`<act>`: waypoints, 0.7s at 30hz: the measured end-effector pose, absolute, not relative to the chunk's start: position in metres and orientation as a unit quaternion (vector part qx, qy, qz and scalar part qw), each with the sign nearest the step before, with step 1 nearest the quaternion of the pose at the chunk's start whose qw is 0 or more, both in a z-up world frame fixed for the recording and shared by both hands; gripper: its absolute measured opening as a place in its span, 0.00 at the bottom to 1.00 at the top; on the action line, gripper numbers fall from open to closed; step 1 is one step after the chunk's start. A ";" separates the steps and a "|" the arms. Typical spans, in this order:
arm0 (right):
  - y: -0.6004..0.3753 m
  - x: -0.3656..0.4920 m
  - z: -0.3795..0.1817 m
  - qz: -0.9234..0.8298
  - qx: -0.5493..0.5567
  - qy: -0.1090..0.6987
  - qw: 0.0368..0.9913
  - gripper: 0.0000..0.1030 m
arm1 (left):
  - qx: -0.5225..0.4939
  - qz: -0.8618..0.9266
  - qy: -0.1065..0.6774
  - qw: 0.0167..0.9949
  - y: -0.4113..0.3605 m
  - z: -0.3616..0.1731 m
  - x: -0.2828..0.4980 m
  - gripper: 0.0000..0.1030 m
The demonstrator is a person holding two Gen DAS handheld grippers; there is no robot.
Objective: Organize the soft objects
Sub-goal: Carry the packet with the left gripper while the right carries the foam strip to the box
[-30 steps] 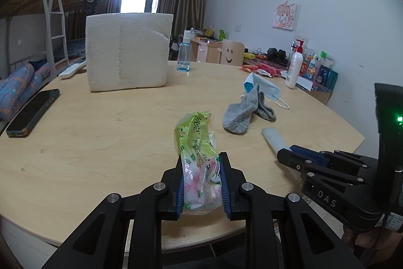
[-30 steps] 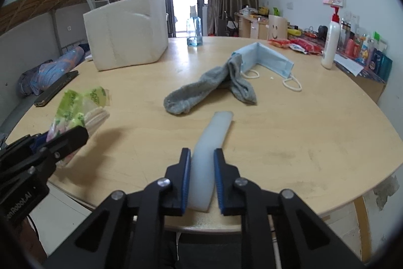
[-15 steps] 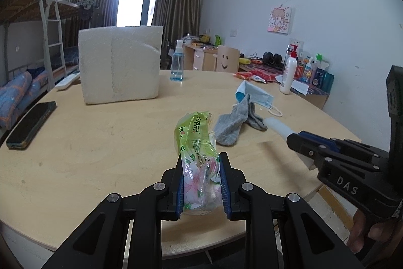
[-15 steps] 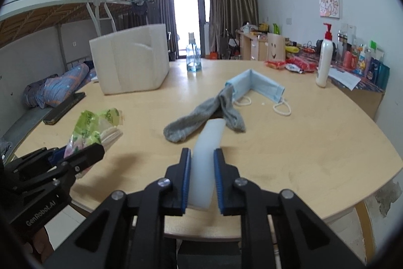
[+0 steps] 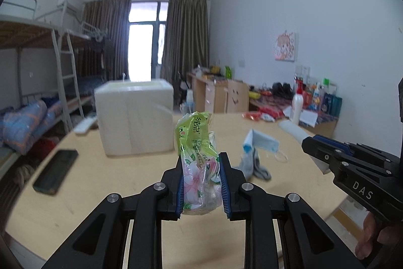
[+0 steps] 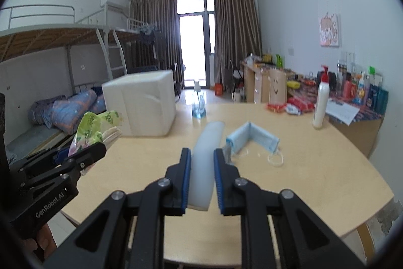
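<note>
Both grippers are loaded and up off the table [image 5: 100,183]: left gripper [image 5: 200,180] fingers clamp a green tissue pack [image 5: 199,155], right gripper [image 6: 200,178] fingers pinch a white foam strip [image 6: 205,155] pointing at the foam box [image 6: 141,105], centre-left, nearer the left.

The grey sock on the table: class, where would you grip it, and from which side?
Grip the sock at its bunched middle, coming straight down from above. It lies limp and flat on the table, so there is no edge for a side grip. Its far end touches the mask, so stay nearer the toe.
</note>
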State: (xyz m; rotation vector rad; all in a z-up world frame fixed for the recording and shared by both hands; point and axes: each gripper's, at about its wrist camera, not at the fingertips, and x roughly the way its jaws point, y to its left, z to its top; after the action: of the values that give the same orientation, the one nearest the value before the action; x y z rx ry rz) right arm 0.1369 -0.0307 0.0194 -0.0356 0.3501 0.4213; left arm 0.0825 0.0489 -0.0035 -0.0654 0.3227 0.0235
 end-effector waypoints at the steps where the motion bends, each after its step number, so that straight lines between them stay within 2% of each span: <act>1: -0.030 0.137 0.021 0.208 -0.017 0.169 0.963 0.21 | -0.030 0.015 0.155 0.987 0.050 0.000 0.082 0.24; 21: 0.014 0.152 0.033 0.286 -0.019 0.151 0.946 0.21 | -0.018 0.116 0.138 0.983 0.088 0.020 0.084 0.24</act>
State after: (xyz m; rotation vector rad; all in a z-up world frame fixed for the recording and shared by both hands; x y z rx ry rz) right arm 0.1519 0.0135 0.0330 -0.0383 0.3067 0.5820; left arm 0.0838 0.0881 0.0201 -0.0358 0.2782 0.2338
